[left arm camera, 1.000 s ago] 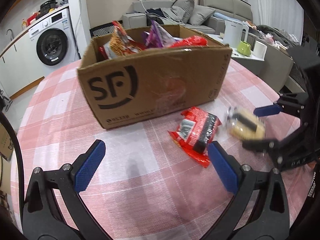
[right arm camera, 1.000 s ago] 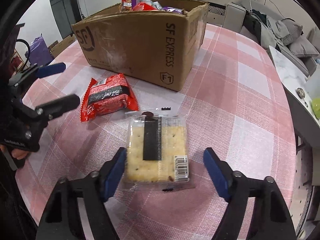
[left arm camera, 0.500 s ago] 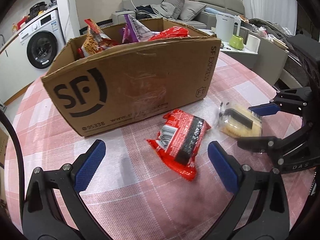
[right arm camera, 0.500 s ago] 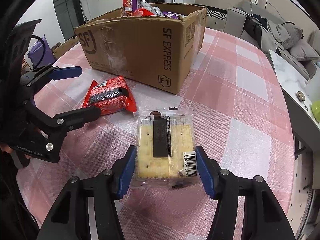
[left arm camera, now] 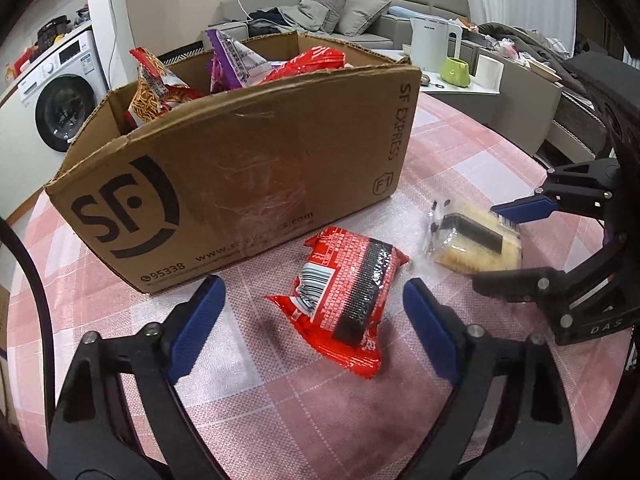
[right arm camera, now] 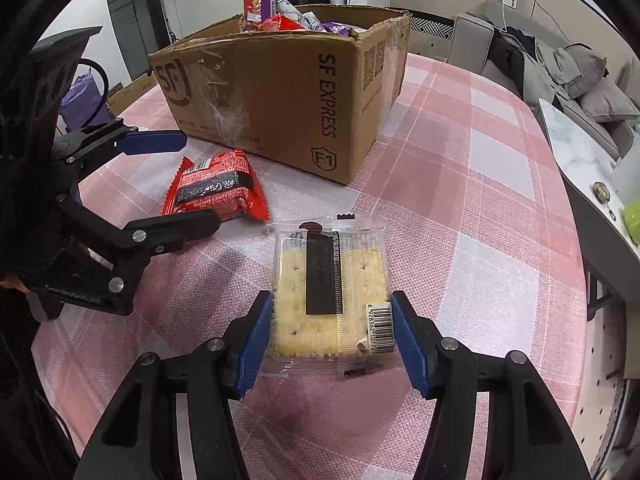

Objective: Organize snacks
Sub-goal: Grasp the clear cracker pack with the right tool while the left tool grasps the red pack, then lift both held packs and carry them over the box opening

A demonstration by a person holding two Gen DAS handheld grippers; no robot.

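Pinching the cracker pack [right arm camera: 329, 295] by its two long sides, the right gripper [right arm camera: 332, 338] has its pads pressed on the wrapper, a grip that looks meant for carrying it to the cardboard box [right arm camera: 280, 92], which sits just beyond. Red snack pack [left arm camera: 347, 286] lies flat on the pink checked tablecloth [right arm camera: 472, 208] right in front of the box. The left gripper [left arm camera: 314, 330] is spread wide around it, touching nothing, apparently lined up to grab it.

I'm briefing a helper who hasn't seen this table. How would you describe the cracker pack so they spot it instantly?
Find the cardboard SF box on the pink checked tablecloth. Just in front of its corner lie two packs. The cracker pack is the clear one showing pale square crackers under a black stripe, gripped by the right tool; its neighbour is red foil.
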